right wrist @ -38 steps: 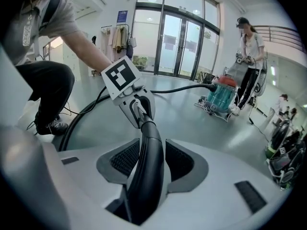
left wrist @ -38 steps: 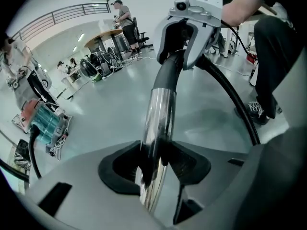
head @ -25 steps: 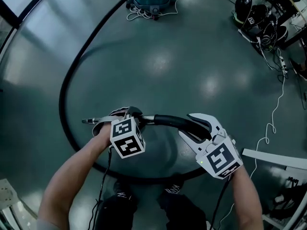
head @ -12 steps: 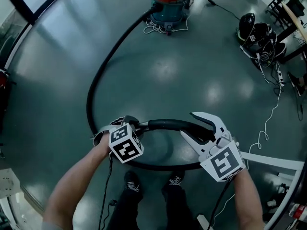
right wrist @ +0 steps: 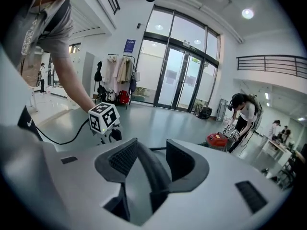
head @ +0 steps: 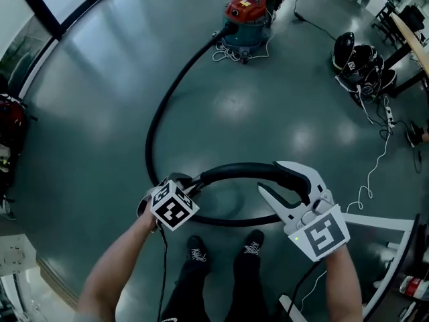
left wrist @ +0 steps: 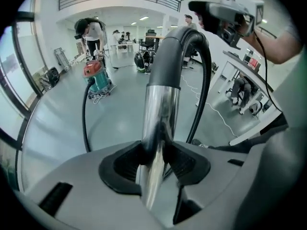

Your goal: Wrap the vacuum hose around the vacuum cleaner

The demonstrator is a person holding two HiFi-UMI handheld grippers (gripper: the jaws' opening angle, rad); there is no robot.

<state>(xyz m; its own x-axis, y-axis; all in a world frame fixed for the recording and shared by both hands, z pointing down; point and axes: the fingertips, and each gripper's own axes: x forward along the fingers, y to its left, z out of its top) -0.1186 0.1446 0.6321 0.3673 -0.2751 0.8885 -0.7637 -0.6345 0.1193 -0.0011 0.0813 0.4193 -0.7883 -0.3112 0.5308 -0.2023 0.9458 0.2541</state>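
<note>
Where the hose (head: pixel 153 129) ends, left gripper (left wrist: pixel 156 162): clamped on metal tube (left wrist: pixel 160 104).
Right gripper (right wrist: pixel 148 159): closed round black handle (head: pixel 234 170).
Head view only: shoes (head: pixel 198 253).
Right gripper view only: glass doors (right wrist: pixel 180 78).

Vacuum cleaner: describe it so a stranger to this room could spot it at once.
Follow the grey floor to its far end, at the top of the head view. There stands the vacuum cleaner, a canister with white cord heaped at its base. Its red lid on a teal body, with the black hose plugged in, sets it apart from the black gear to its right.
</note>
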